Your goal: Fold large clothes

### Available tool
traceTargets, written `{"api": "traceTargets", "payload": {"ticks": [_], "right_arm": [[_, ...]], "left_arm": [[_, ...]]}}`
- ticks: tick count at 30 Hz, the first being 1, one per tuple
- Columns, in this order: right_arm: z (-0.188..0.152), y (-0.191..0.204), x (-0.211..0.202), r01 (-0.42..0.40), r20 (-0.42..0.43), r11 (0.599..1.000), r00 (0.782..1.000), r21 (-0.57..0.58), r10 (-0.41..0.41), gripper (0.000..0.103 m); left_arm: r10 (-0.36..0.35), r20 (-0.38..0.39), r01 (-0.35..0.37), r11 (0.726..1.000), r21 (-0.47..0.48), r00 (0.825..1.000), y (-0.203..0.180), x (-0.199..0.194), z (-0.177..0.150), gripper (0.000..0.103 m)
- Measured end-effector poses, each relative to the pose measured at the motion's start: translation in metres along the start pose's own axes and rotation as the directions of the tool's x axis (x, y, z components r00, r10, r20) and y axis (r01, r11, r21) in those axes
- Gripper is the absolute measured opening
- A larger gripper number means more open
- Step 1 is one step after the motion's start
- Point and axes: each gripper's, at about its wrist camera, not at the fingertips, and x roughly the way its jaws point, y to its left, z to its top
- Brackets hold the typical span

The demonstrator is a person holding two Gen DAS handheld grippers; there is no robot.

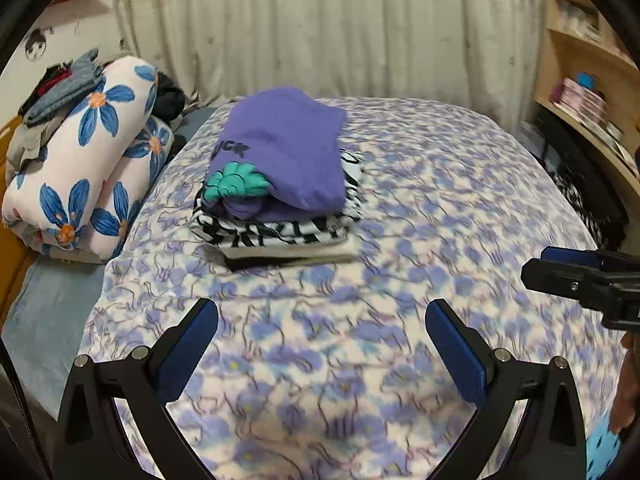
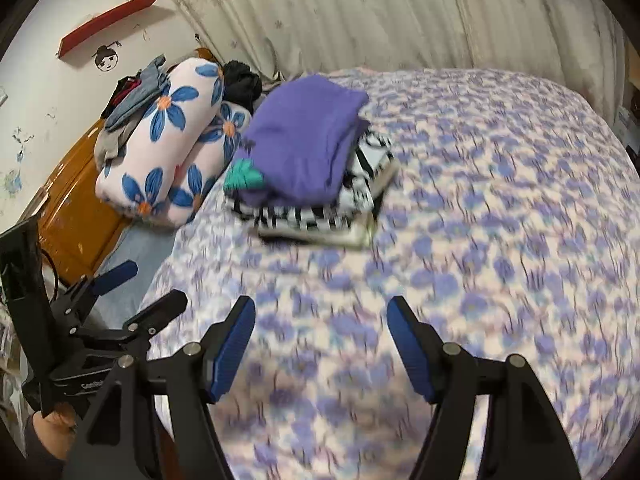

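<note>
A stack of folded clothes sits on the bed, topped by a purple garment (image 1: 280, 152) (image 2: 304, 140) with a teal print, over a black-and-white striped piece (image 1: 276, 232) (image 2: 316, 216). My left gripper (image 1: 322, 316) hovers open over the flowered bedspread (image 1: 420, 220), well in front of the stack, nothing between its blue pads. My right gripper (image 2: 320, 312) is also open and empty, in front of the stack. In the left wrist view the right gripper (image 1: 560, 268) enters at the right edge. In the right wrist view the left gripper (image 2: 132, 284) shows at the lower left.
A rolled quilt with blue flowers (image 1: 84, 168) (image 2: 168, 144) lies left of the stack with loose clothes (image 1: 60, 92) on top. A curtain (image 1: 320, 28) hangs behind the bed. Wooden shelves (image 1: 592, 92) stand at the right, an orange headboard (image 2: 76, 216) at the left.
</note>
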Motion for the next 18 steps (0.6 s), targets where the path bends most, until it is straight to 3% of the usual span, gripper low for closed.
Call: {"api": "traceTargets", "payload": {"ticks": [10,13,18], "right_arm": [[-0.094,-0.007,-0.062,0.067,0.044,0.996,0.997,-0.056,-0.065,0.069],[-0.111,-0.010,-0.069,0.063,0.057,0.997,0.997,-0.039,-0.061,0.069],[-0.144,-0.014,-0.076,0.139,0.119,0.990,0.984,-0.015,-0.136,0.071]], "left_arm": [[-0.027,0.034,0.027,1.000,0.001,0.999,-0.052,-0.045,-0.071,0.103],[-0.035,0.035,0.035,0.999,-0.007,0.999,-0.066,-0.050,-0.089,0.103],[-0.031,0.041,0.032,0.999,-0.020,0.999,-0.090,-0.055,-0.118,0.103]]}}
